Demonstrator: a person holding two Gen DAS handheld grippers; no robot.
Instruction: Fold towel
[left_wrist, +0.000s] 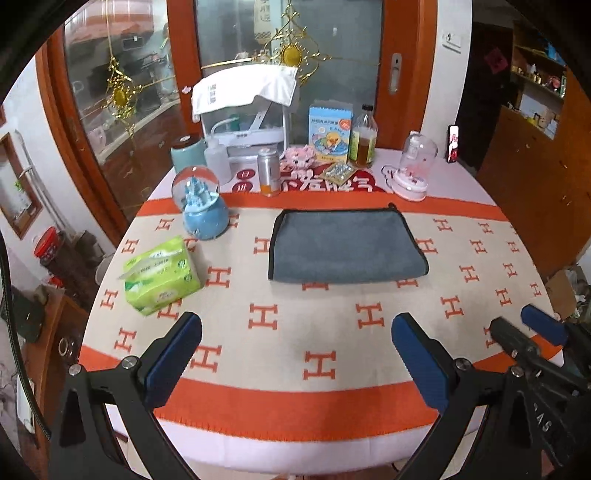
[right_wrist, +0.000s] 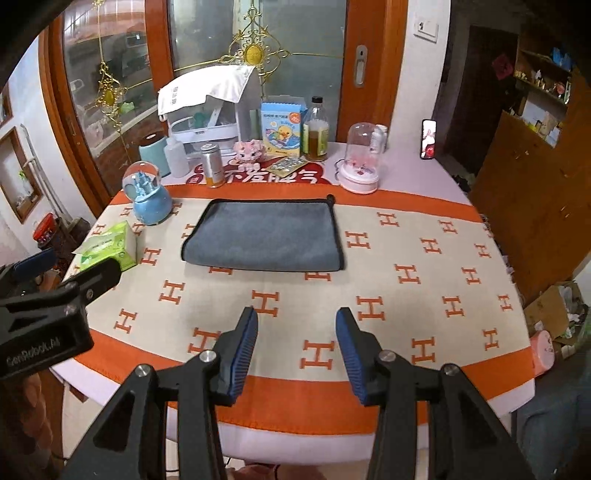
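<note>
Round table (left_wrist: 295, 454) under H-patterned cloth (left_wrist: 332, 332); grey towel (left_wrist: 343, 247) folded at centre; "GenRobot.AI" on left gripper (left_wrist: 295, 350), jaws apart; right gripper (right_wrist: 295, 343) likewise apart.

towel (left_wrist: 347, 247): grey, plush, with black edging
state: folded once into a flat oblong, fold along its near edge, small black loop at its far right corner
pose: lying flat, long side running left to right
place: ahead of both tongs, well apart from them, touched by neither
</note>
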